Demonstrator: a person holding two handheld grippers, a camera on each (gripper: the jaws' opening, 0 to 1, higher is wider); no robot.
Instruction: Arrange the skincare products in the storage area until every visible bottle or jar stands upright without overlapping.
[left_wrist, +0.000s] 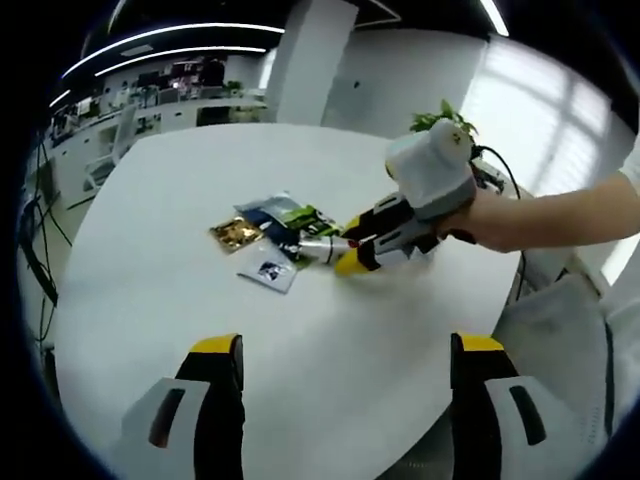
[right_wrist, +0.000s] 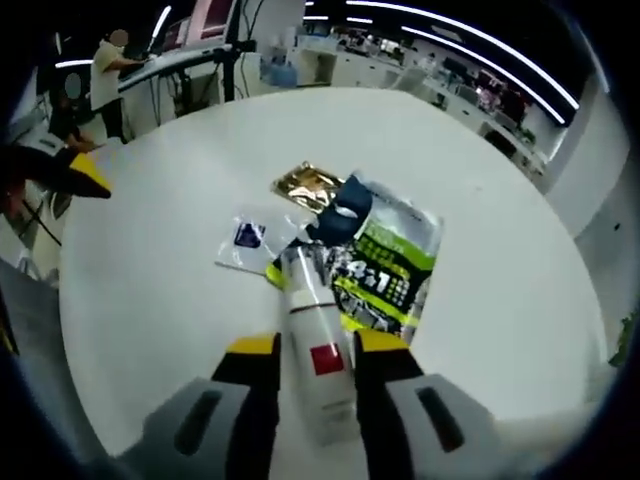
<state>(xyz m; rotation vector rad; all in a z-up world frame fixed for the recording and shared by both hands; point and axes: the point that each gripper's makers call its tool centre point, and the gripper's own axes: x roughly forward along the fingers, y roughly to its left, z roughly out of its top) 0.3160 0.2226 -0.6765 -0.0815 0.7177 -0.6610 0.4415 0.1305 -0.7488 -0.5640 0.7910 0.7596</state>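
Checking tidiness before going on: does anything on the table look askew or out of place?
Yes. The white bottle lies tipped between the right tool jaws rather than upright, its cap over a loose pile of sachets that overlap each other at mixed angles on the white table.

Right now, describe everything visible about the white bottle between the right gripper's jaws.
The white bottle is a slim cylinder, plastic-looking, with a red square on its label and a narrower neck end pointing away over the sachets. It lies along the right hand-held gripper, whose yellow-tipped jaws press both its sides, above the white table.
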